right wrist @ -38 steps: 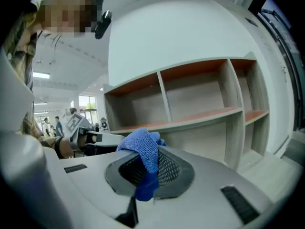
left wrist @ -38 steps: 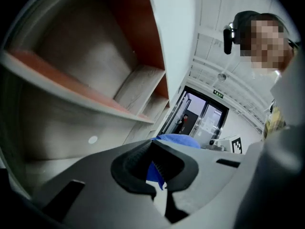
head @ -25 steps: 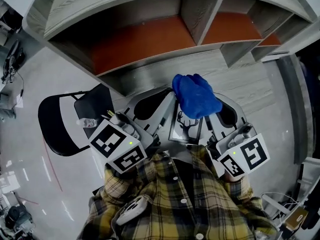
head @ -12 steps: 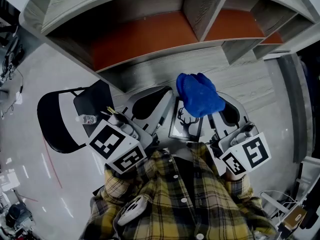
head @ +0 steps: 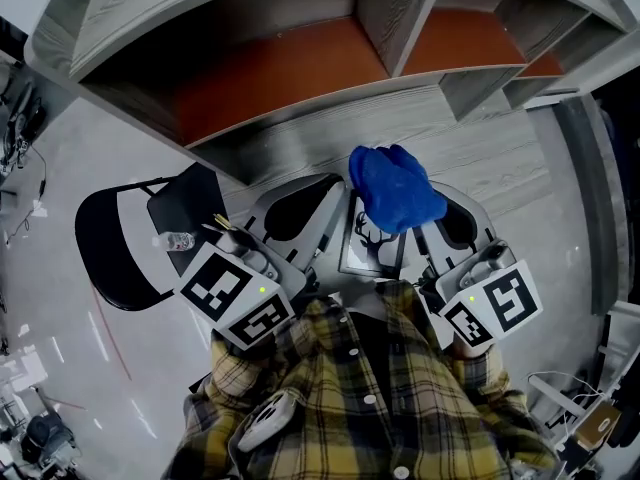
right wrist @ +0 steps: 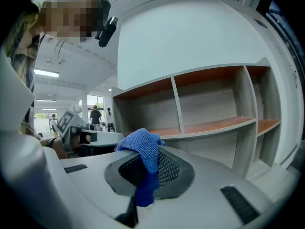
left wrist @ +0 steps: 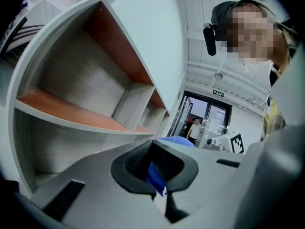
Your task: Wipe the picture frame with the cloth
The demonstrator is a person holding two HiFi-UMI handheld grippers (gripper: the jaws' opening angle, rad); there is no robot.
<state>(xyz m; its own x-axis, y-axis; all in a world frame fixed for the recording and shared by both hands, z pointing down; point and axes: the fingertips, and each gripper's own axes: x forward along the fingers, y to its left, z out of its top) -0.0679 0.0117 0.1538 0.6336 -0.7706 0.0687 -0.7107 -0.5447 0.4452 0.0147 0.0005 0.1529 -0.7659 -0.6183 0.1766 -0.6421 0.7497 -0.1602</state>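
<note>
— Where's the cloth (head: 395, 188)?
— It's blue, bunched over the tip of the right gripper (right wrist: 145, 168). In the right gripper view the jaws are closed on a fold of it. The fold hangs down between the pads and the rest heaps over the top.
— And the other one?
— The left gripper (left wrist: 156, 171) has its jaws at a narrow slit. A strip of the same blue sits in that slit, and more blue rises just beyond the tips. Whether the strip is pinched or only shows through, I can't tell.
— And the frame (head: 372, 250)?
— It has a deer print and shows in the head view between the two grippers. Its top edge is under the cloth and its left edge is just beside the left gripper. What holds it I can't make out.
— Around them?
— A grey shelf (head: 300, 78) with orange-brown boards stands ahead, and a folding chair (head: 120, 253) is on the floor to the left
</note>
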